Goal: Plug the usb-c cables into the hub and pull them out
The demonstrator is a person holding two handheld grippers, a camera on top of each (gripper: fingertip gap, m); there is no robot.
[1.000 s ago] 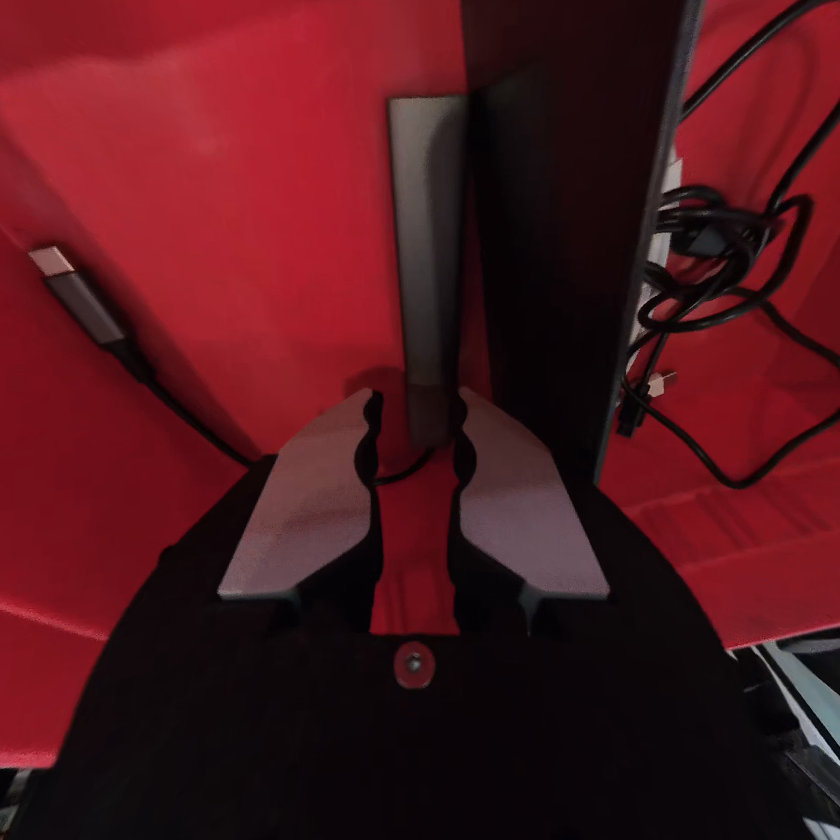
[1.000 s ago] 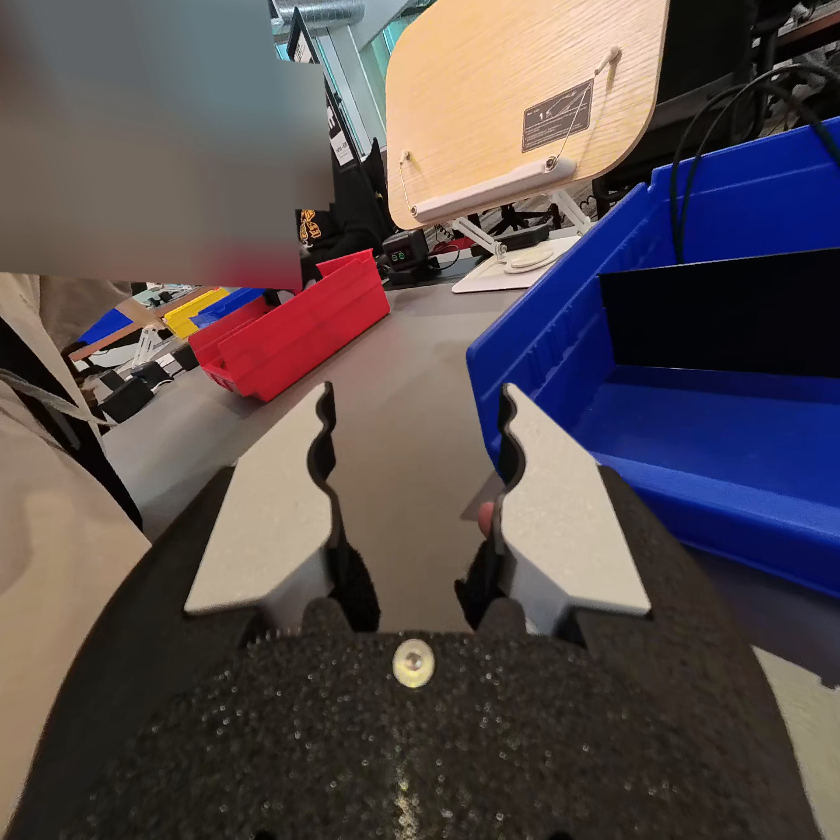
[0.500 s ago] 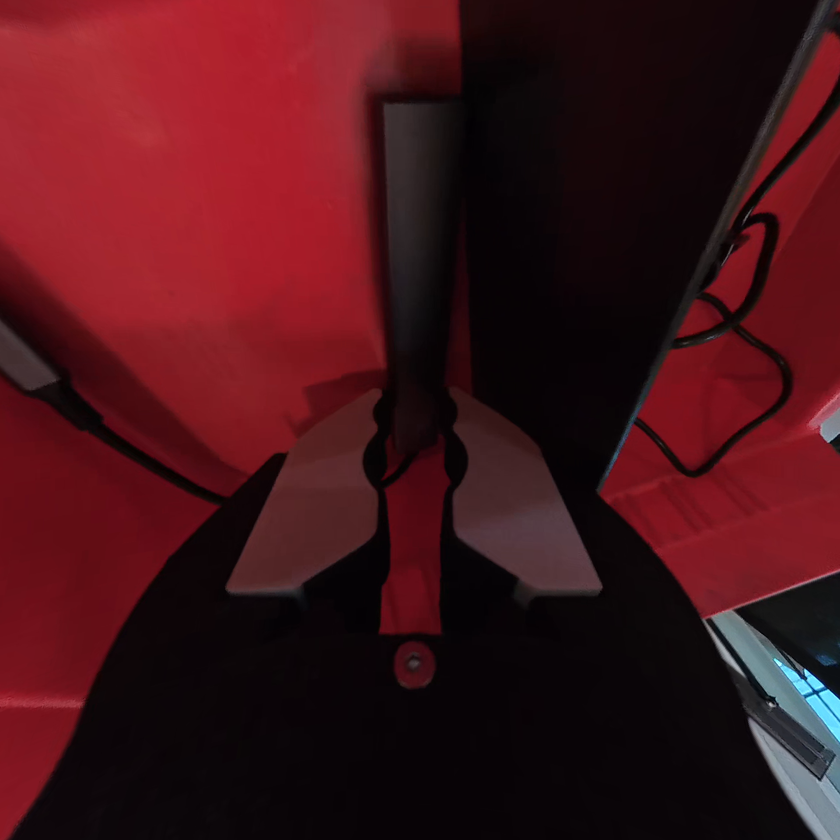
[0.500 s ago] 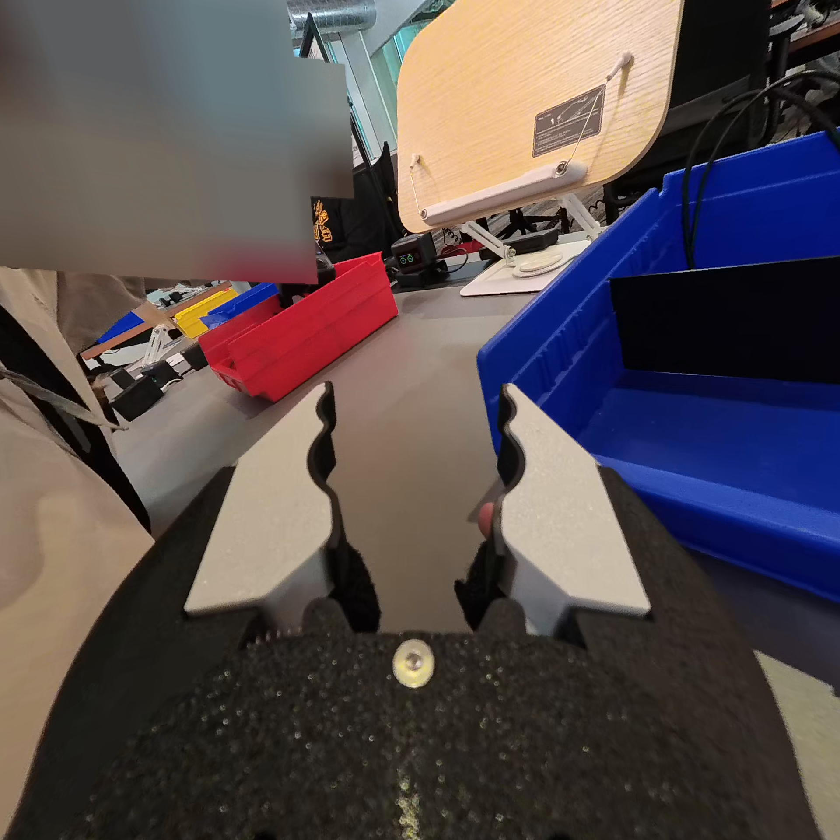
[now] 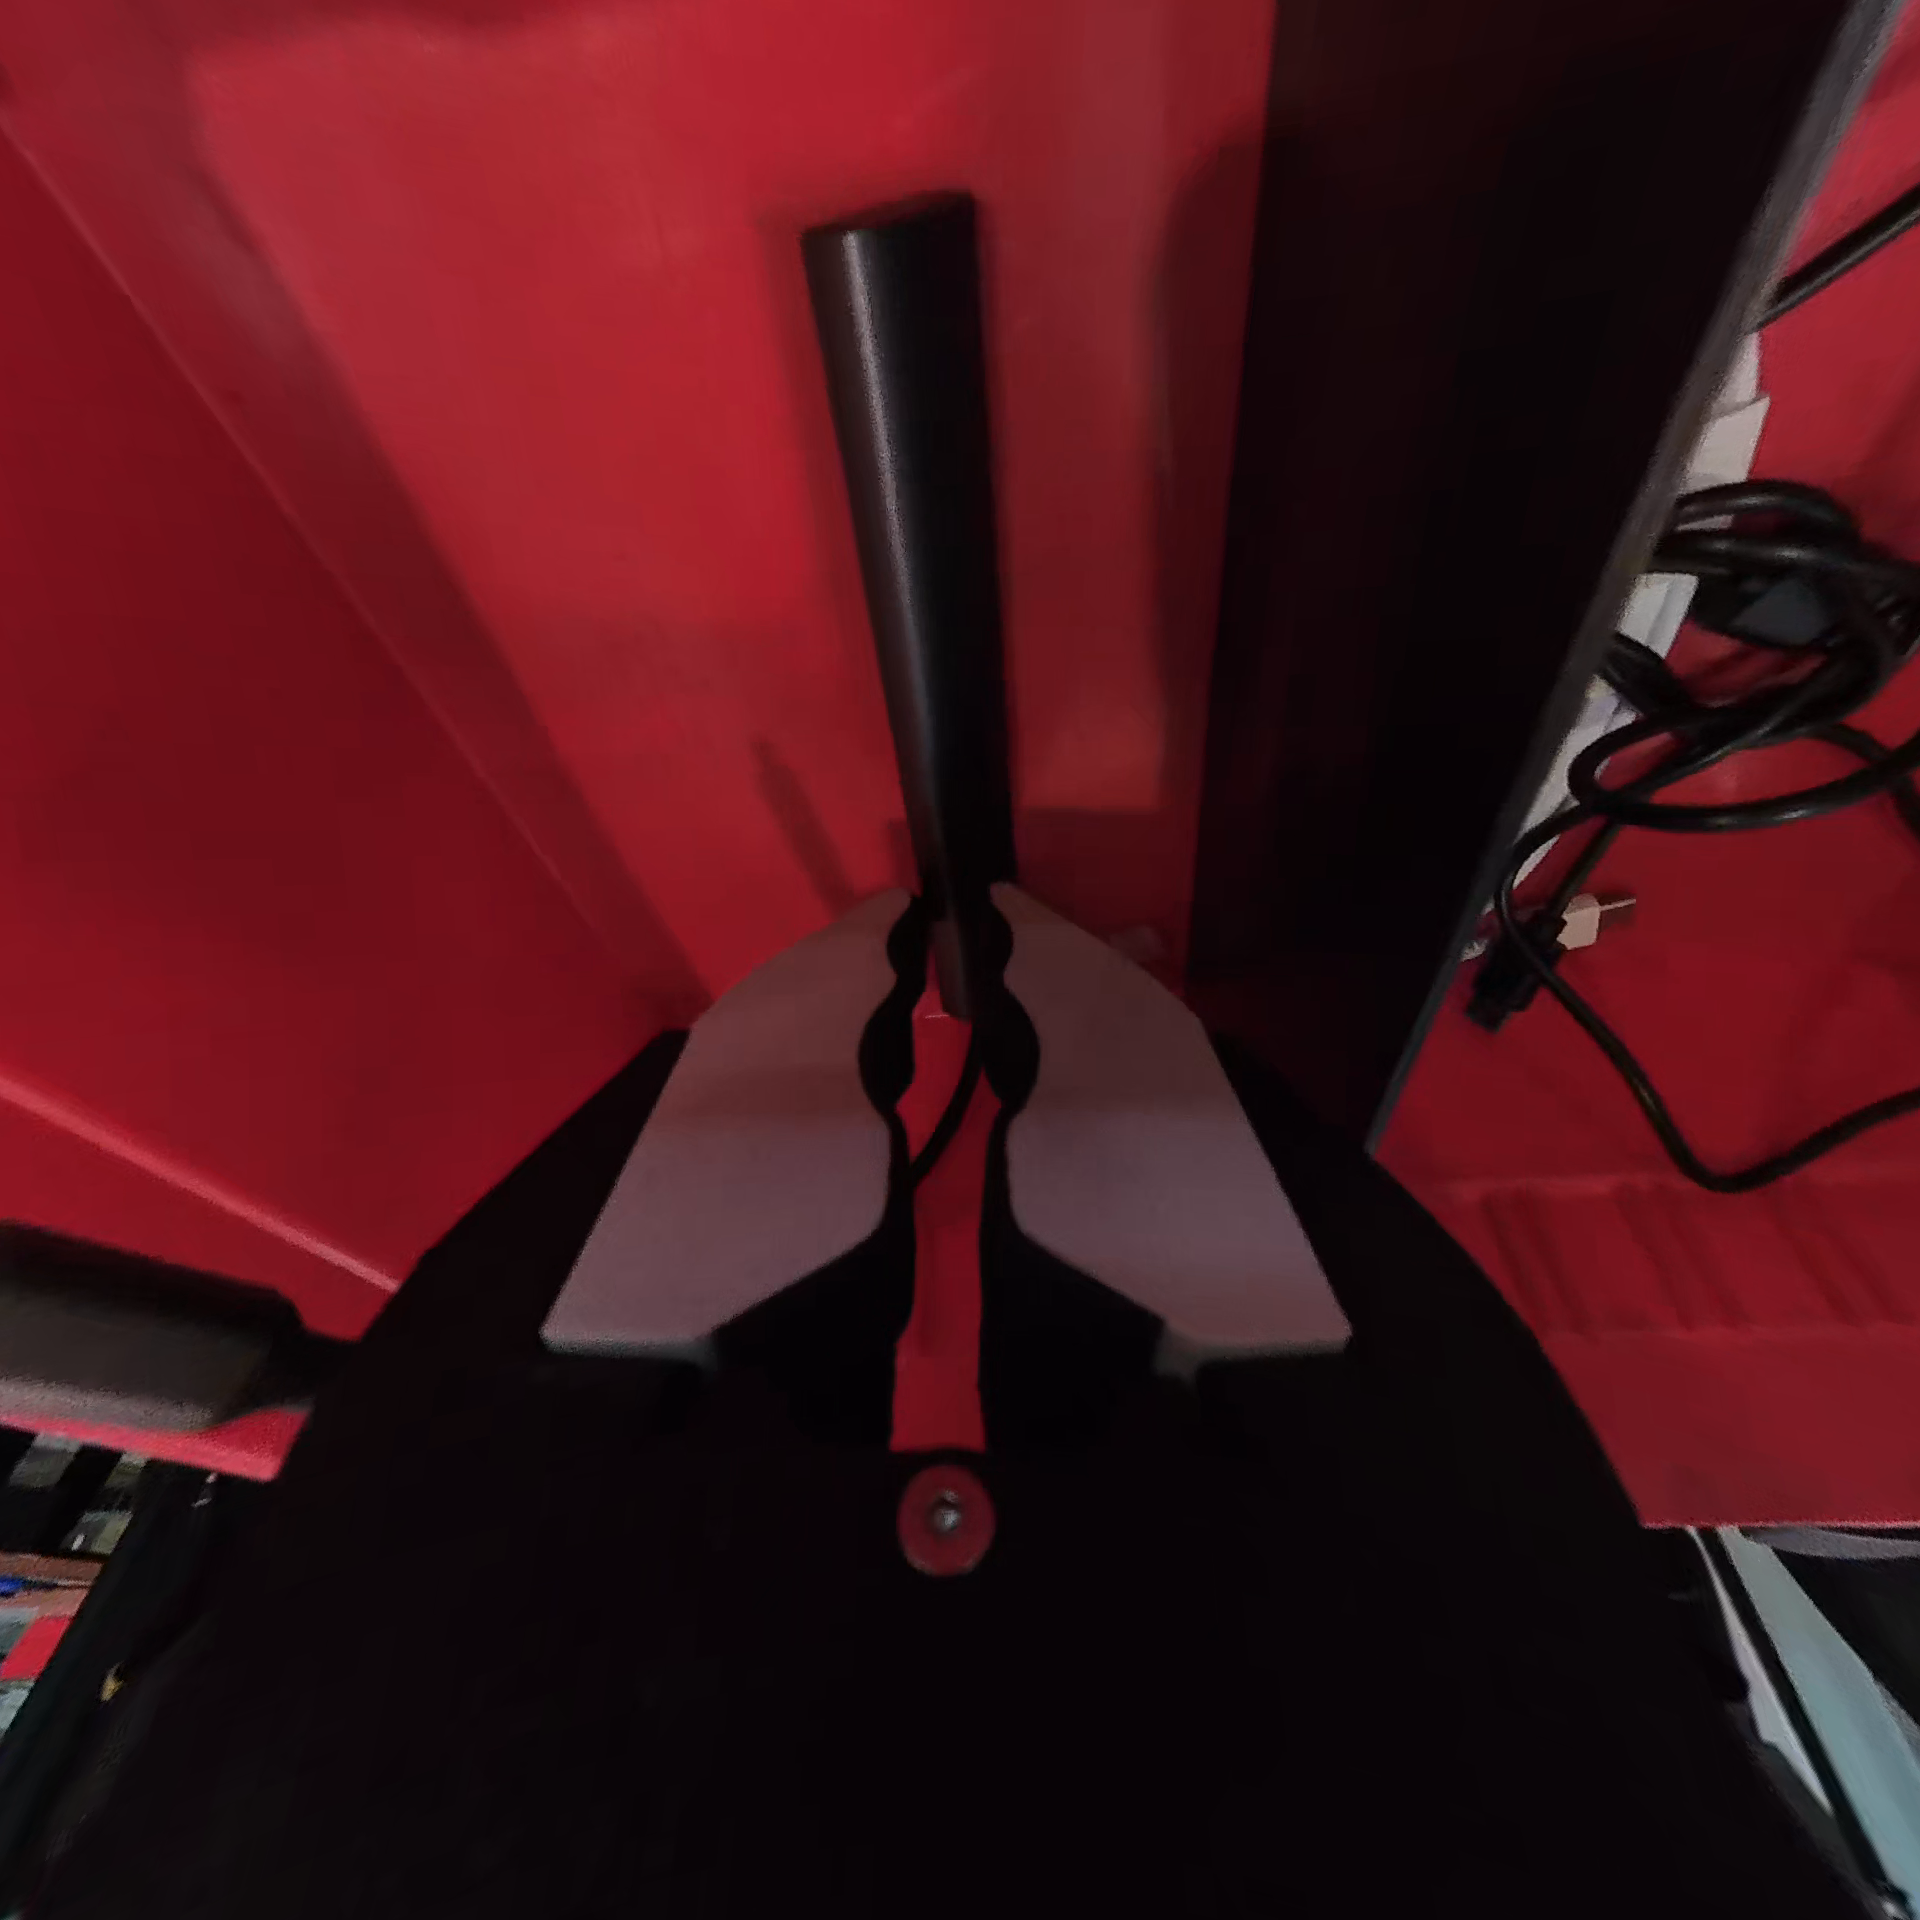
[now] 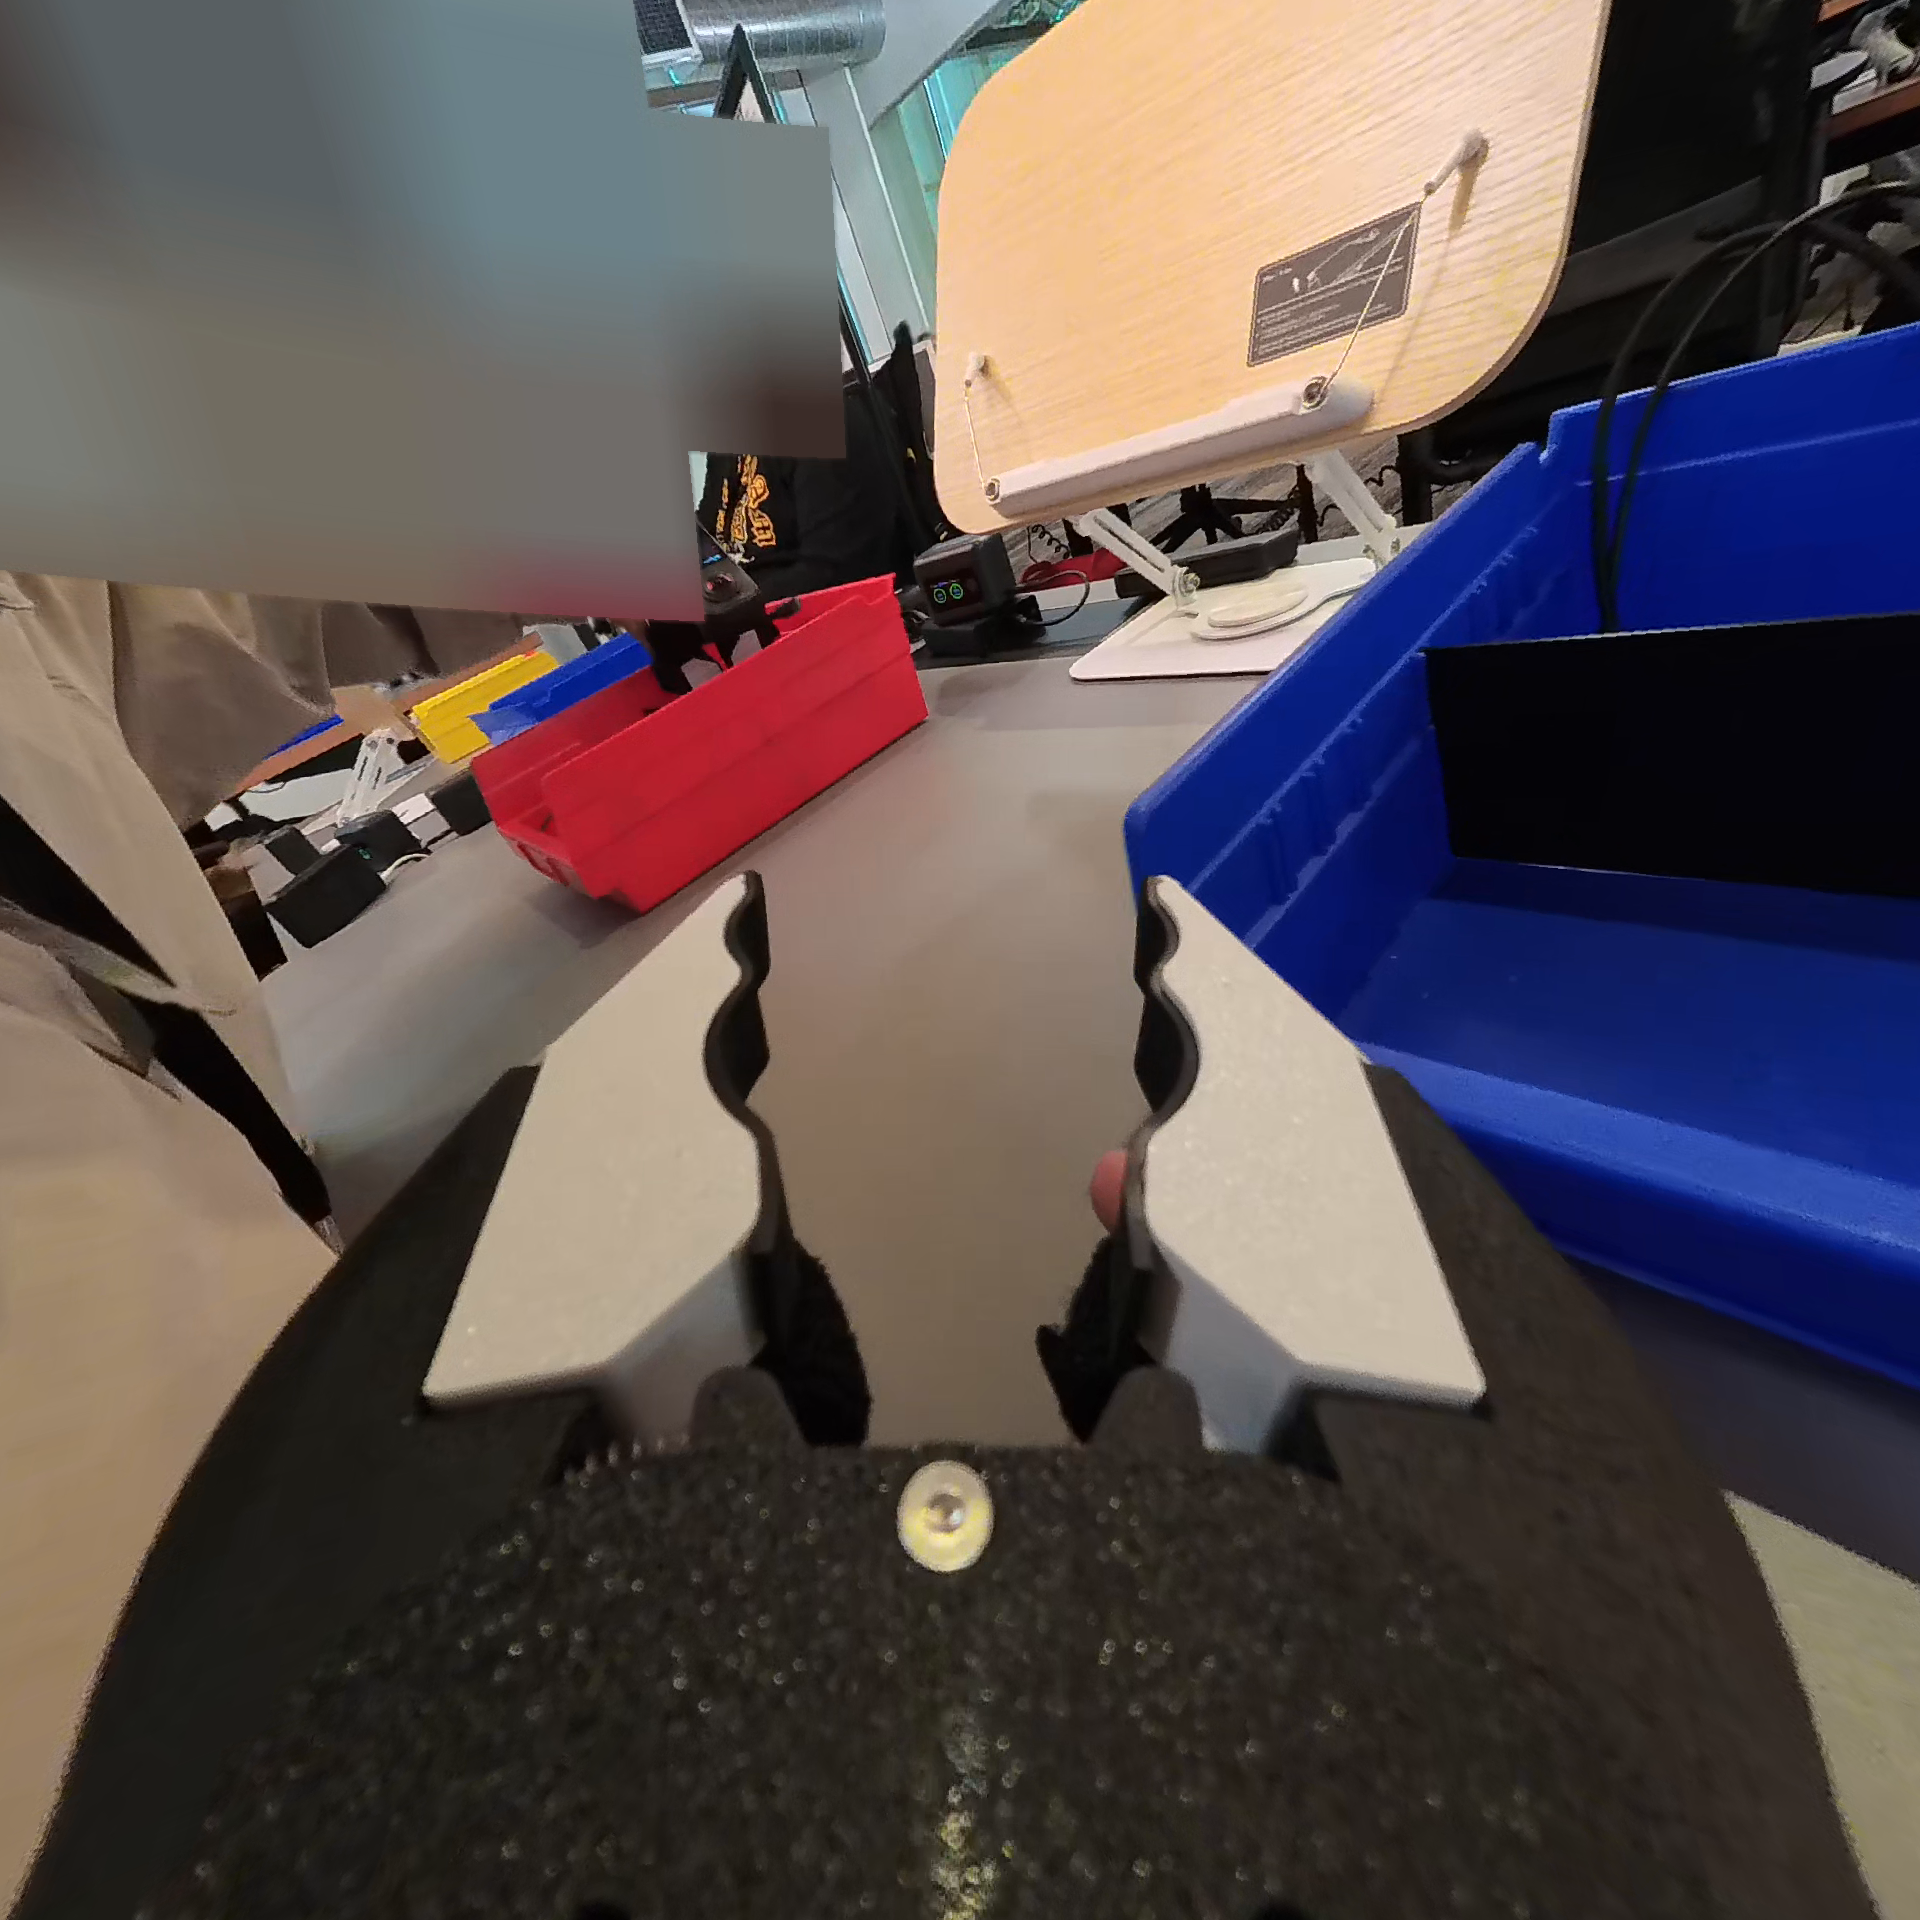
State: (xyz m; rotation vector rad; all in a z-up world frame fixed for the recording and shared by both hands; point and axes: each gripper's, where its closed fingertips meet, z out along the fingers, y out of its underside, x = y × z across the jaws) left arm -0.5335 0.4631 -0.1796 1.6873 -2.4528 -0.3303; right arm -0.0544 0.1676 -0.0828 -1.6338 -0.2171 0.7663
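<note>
In the left wrist view I am inside a red bin. My left gripper is shut on the near end of the hub, a slim dark grey bar that points away from me. The hub's thin black cable runs back between the jaws. Loose black usb-c cables lie tangled beyond a black divider, one plug showing. My right gripper is open and empty, low over the grey table.
A blue bin with a black divider stands close on the right of my right gripper. The red bin sits farther left on the table. A wooden tilted stand is behind. A person in beige stands at left. About 55 cm separates my left fingertips from my right.
My left gripper moved forward and closed on the hub's near end; the hub now looks darker and tilted. The right gripper stayed open and drifted slightly.
</note>
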